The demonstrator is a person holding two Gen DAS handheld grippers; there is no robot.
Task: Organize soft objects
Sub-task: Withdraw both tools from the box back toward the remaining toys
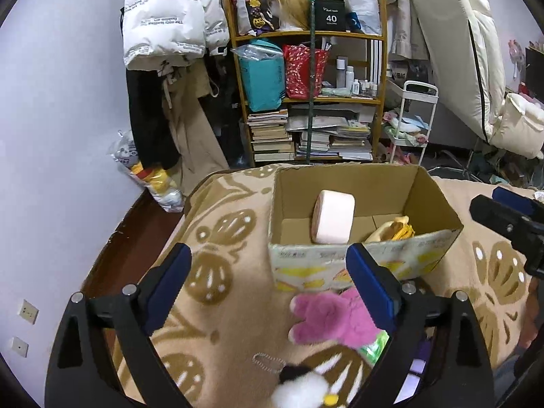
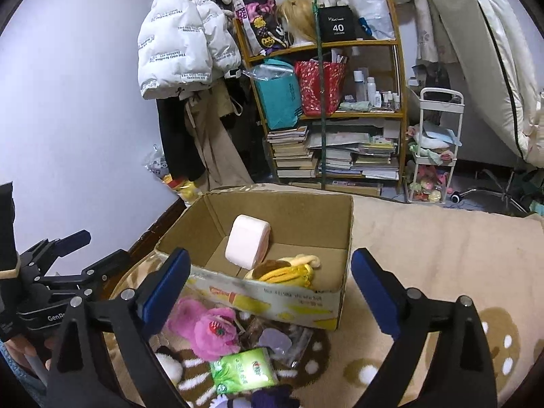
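An open cardboard box [image 1: 360, 258] [image 2: 272, 297] stands on a beige patterned blanket. Inside it are a pale pink toilet roll [image 1: 333, 217] [image 2: 247, 246] and a yellow plush toy [image 1: 394, 229] [image 2: 284, 270]. A pink plush toy [image 1: 333, 318] [image 2: 207, 326] lies in front of the box, with a green tissue pack [image 2: 243, 370], a clear bag [image 2: 277, 340], a white and black plush [image 1: 301, 389] and a purple item [image 2: 272, 397] nearby. My left gripper [image 1: 268, 272] [image 2: 68, 248] is open and empty, just before the pink plush. My right gripper [image 2: 270, 275] [image 1: 510, 217] is open and empty above the pile.
A wooden shelf [image 1: 306, 37] with books, bags and bottles stands behind the bed. Coats [image 1: 166, 17] hang left of it. A white trolley [image 2: 437, 149] and a leaning mattress [image 1: 459, 44] are at the right. A plastic bag of toys [image 1: 153, 176] sits on the floor.
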